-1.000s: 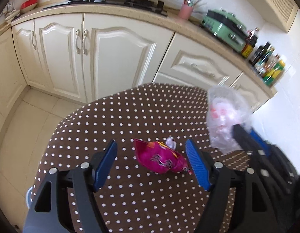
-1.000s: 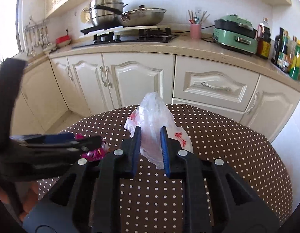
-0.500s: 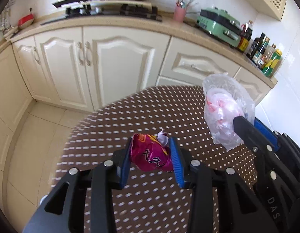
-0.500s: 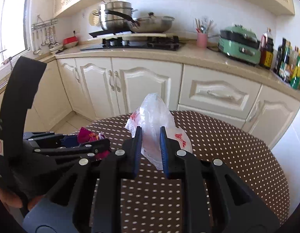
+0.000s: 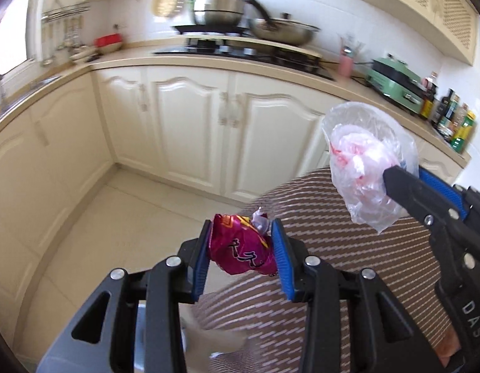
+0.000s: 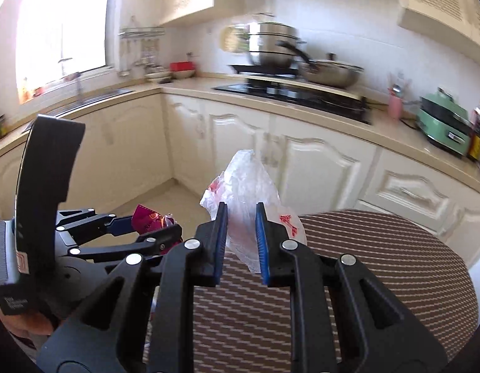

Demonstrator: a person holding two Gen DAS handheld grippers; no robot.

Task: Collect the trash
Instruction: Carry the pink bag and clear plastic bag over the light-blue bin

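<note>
My left gripper [image 5: 241,248] is shut on a crumpled magenta snack wrapper [image 5: 240,247], lifted clear of the polka-dot table [image 5: 348,264] and hanging past its left edge over the floor. A small whitish scrap [image 5: 261,219] pokes up behind the wrapper. My right gripper [image 6: 241,239] is shut on a clear plastic bag [image 6: 246,183] with red print, also held in the air above the table [image 6: 380,264]. In the right wrist view the left gripper [image 6: 159,228] with the wrapper [image 6: 146,217] sits low at the left. The bag [image 5: 364,161] shows at the right of the left wrist view.
Cream cabinets [image 5: 193,124] and a counter run along the back, with a hob, pots [image 6: 271,49], a pink cup [image 6: 394,107], a green appliance [image 6: 443,124] and bottles [image 5: 457,121]. A sink [image 6: 78,99] lies under the window. Tiled floor [image 5: 100,217] is to the table's left.
The left jaws came together on the wrapper and lifted it off the table. Both grippers have swung left and upward, carrying wrapper and bag toward the table's left edge.
</note>
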